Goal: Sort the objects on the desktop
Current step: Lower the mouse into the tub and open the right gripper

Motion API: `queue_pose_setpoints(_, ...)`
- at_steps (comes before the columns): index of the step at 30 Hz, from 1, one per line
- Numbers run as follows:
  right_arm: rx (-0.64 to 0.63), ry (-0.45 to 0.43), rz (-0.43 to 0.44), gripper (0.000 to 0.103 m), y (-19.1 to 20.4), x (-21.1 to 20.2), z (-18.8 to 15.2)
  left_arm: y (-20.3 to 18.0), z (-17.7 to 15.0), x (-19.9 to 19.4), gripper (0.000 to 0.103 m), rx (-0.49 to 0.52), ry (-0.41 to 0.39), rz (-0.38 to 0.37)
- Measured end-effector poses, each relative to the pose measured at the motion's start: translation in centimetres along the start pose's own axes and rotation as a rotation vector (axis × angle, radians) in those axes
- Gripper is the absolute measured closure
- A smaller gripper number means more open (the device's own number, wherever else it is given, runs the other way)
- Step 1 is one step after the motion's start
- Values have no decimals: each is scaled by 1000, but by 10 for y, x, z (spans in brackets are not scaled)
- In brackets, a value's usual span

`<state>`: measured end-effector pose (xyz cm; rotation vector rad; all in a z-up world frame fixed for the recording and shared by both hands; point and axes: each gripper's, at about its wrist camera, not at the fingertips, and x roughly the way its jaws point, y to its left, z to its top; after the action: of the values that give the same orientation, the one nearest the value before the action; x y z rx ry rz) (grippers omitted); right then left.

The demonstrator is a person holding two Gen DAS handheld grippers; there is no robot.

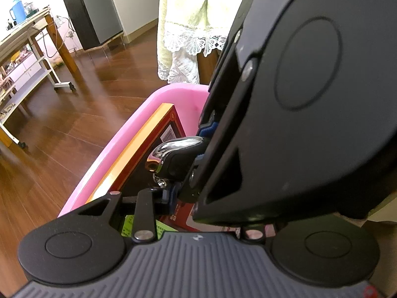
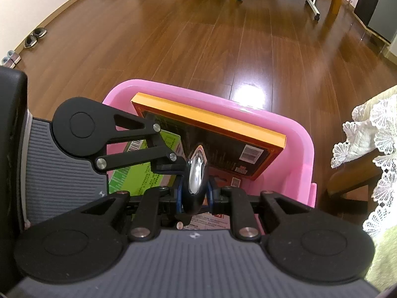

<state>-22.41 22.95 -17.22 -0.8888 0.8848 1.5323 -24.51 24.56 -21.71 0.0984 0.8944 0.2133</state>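
Right gripper (image 2: 196, 193) pinched a glossy black-and-chrome key fob (image 2: 196, 173) over the pink plastic bin (image 2: 297, 134) holding an orange-edged box (image 2: 211, 121). Left gripper's (image 1: 173, 193) opening unclear. Wood-plank floor (image 2: 173, 37).

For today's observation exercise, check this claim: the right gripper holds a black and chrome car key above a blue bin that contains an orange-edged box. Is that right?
One detail is wrong: the bin is pink, not blue. The right wrist view shows it plainly. The rest stands: the right gripper is shut on the black and chrome car key above that bin, which holds the orange-edged box.
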Motion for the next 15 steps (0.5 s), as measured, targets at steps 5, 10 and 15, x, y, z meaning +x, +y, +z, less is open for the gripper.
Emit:
queue_pose_setpoints(5, 8, 17, -7, 87, -1, 4, 1, 0, -2, 0, 67, -1, 6, -6)
queue_pose_setpoints(10, 11, 25, -16, 87, -2, 6, 1, -2, -5, 0, 68, 0, 10, -7)
queue_pose_setpoints(15, 14, 28, -20, 87, -3, 8, 3, 1, -6, 3, 68, 4, 15, -6)
